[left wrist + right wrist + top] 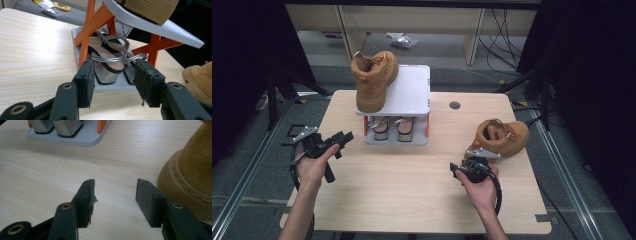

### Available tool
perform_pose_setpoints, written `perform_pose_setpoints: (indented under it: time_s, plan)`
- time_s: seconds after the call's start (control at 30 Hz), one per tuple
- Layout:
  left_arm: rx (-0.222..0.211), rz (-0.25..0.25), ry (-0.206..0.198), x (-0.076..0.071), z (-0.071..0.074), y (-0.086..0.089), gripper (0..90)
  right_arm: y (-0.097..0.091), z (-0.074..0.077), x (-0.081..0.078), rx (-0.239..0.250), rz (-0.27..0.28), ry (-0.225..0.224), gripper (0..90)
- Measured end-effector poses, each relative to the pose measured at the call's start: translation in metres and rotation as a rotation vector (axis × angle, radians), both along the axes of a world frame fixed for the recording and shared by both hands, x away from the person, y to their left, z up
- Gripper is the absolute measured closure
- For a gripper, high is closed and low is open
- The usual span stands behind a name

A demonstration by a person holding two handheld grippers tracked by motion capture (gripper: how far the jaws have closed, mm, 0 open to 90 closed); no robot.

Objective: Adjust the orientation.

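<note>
In the high view we see a two-tier shoe rack (412, 90) at upper centre of the frame, one tan boot (373, 80) standing upright on the left half of its white top shelf; we judge that the bare right half is left free for the matching boot. That second boot (501, 137) stands on the table (402, 185) at centre right, heel toward the person, and our right gripper (462, 169) lies just beside it at lower right. In the right gripper view its jaws stand spread with nothing between them, the boot's stitched heel (190, 180) filling the right edge just beyond the right-hand pad; we judge this the approach to a grasp of the heel. Our left gripper (343, 139) rests at centre left of the high view, well apart from both boots, aimed at the rack; its jaws too are spread and empty. In the left gripper view we look between them at a pair of silver sandals (110, 60) on the lower tray, framed by the orange cross-braces (93, 25). The surface is pale wood-grain laminate with a round cable port (455, 105) right of the rack. Beyond the far edge lie grey floor, loose cables (507, 30) and a small plastic bag (402, 40), with dark curtains at both sides.
</note>
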State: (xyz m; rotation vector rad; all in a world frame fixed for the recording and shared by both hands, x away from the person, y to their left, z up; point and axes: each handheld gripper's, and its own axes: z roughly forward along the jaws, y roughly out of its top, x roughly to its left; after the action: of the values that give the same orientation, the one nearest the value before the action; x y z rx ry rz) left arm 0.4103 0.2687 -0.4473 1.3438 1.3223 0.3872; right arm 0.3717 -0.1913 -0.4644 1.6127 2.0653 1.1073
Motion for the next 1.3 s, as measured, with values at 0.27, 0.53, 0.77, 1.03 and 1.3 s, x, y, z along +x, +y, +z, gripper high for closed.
perform_pose_setpoints:
  time_s: [0.27, 0.53, 0.77, 1.03, 1.3]
  plan:
    - [0.002, -0.008, -0.004, -0.004, -0.001, -0.001, 50.0, -0.014, 0.008, -0.008, 0.036, -0.068, 0.037, 57.9]
    - [-0.003, 0.016, 0.004, -0.009, -0.004, 0.006, 49.8, -0.035, 0.019, -0.015, 0.013, -0.143, 0.039, 62.6]
    - [0.0, 0.038, 0.014, -0.009, -0.007, 0.008, 49.6, -0.046, 0.022, -0.014, 0.001, -0.186, 0.076, 62.7]
    - [0.0, 0.044, 0.019, -0.01, -0.009, 0.008, 49.4, -0.075, 0.036, -0.008, -0.051, -0.228, 0.02, 58.6]
    - [0.002, 0.05, 0.013, -0.01, -0.009, 0.009, 49.1, -0.1, 0.056, 0.001, -0.024, -0.293, -0.026, 54.7]
